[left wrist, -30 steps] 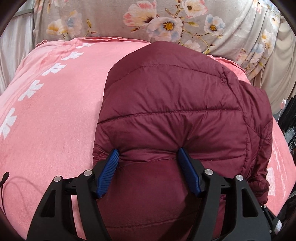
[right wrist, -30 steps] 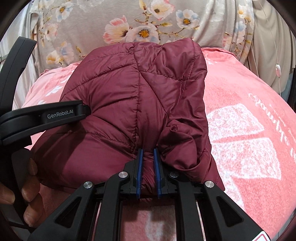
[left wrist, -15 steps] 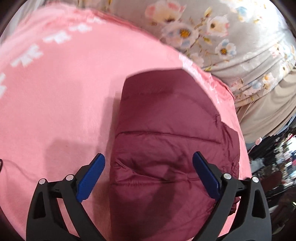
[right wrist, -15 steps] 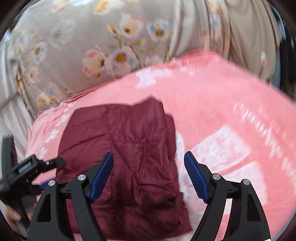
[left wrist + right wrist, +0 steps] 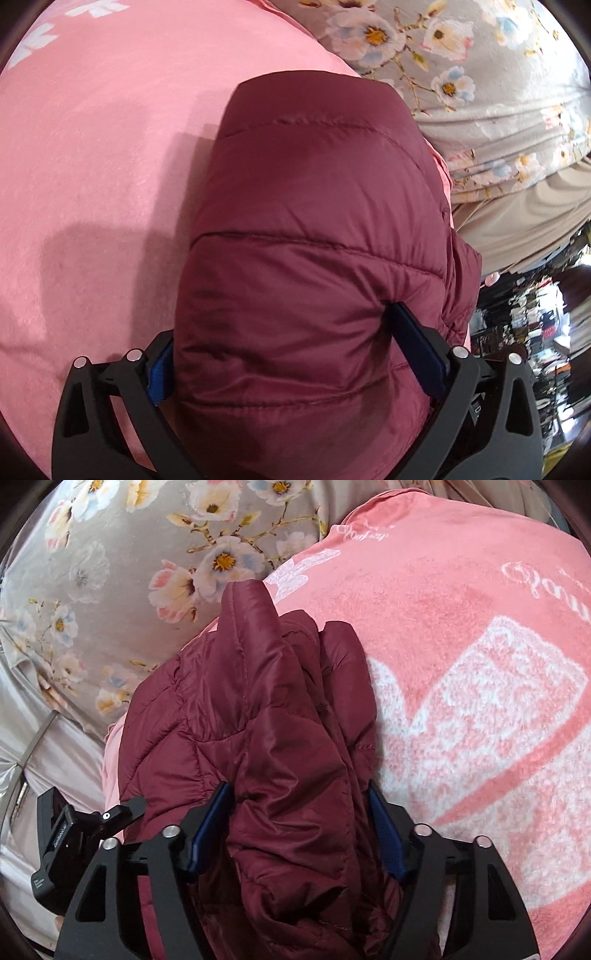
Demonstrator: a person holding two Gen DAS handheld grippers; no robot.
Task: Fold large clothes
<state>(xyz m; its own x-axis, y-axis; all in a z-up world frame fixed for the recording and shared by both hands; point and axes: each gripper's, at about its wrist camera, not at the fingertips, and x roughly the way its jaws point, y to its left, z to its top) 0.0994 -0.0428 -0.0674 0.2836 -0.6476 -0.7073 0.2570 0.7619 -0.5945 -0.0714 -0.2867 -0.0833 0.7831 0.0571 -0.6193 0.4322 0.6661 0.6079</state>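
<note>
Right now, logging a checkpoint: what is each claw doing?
Left claw: wide open, pressed around the folded maroon puffer jacket, no firm pinch visible.
Right claw: open, straddling bunched jacket fabric.

You face pink blanket (image 5: 92, 155) with white prints; grey floral sheet (image 5: 110, 554) far behind, cluttered shelves (image 5: 535, 332) right.

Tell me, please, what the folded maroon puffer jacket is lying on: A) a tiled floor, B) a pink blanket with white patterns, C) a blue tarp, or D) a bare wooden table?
B: the maroon puffer jacket rests on a pink blanket with white patterns, which spreads around it in both wrist views.
</note>
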